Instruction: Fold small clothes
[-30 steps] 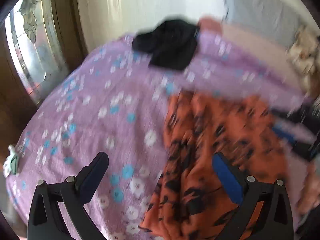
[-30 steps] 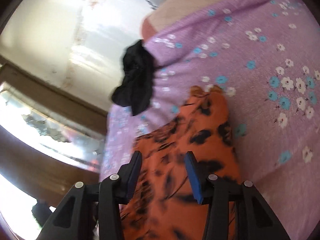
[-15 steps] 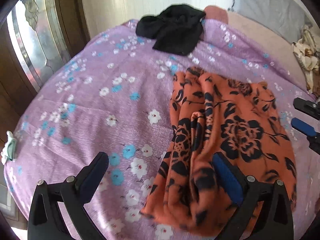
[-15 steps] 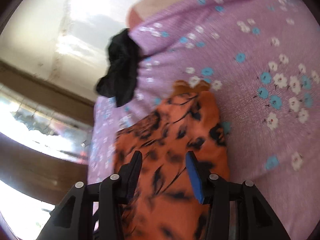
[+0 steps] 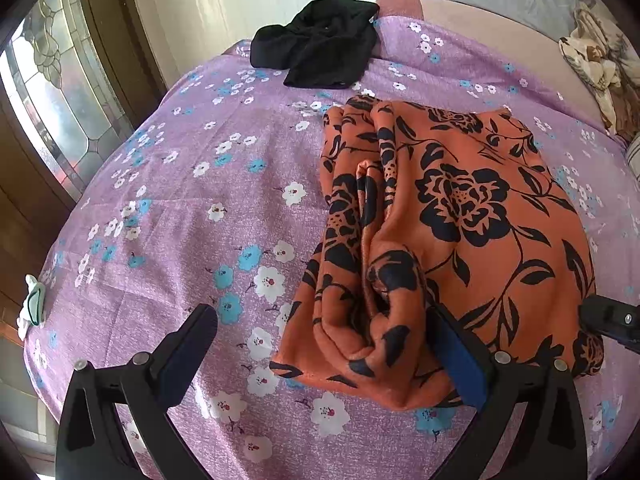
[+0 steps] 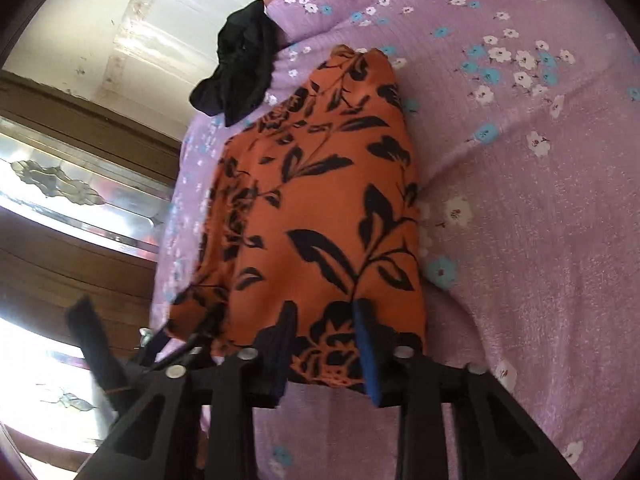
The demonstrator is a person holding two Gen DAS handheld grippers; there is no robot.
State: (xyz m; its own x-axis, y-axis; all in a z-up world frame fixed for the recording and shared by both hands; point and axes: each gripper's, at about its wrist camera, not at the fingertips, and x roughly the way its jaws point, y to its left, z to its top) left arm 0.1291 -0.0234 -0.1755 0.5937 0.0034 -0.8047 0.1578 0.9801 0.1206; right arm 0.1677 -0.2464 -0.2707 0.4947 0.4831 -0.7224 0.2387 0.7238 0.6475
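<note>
Nearest in the left wrist view, the left gripper (image 5: 324, 344) stands with its fingers (image 5: 188, 344) spread wide over the bed; the near corner of the orange floral garment (image 5: 452, 216) lies bunched between them, beside the blue-padded right-hand finger, while the other finger sits over bare sheet, so nothing is clamped. The garment, orange with black flowers and leaves, lies folded into a rough rectangle on the purple flowered bedsheet (image 5: 168, 208), its left side gathered in thick lengthwise pleats. At the right edge of that view a black piece of the right gripper reaches the garment's near right corner. In the right wrist view, the right gripper (image 6: 326, 336) has its fingers (image 6: 280, 344) narrowly parted and closing, with the near hem of the orange garment (image 6: 320, 200) lying between them; whether the pads already press the cloth cannot be told. Beyond the orange piece, at the far edge of the bed, a crumpled black garment (image 5: 320, 48) lies apart from it. Farther off are a pale wall, a wooden frame with patterned glass on the left, and a beige patterned cloth (image 5: 596, 64) at the far right.
</note>
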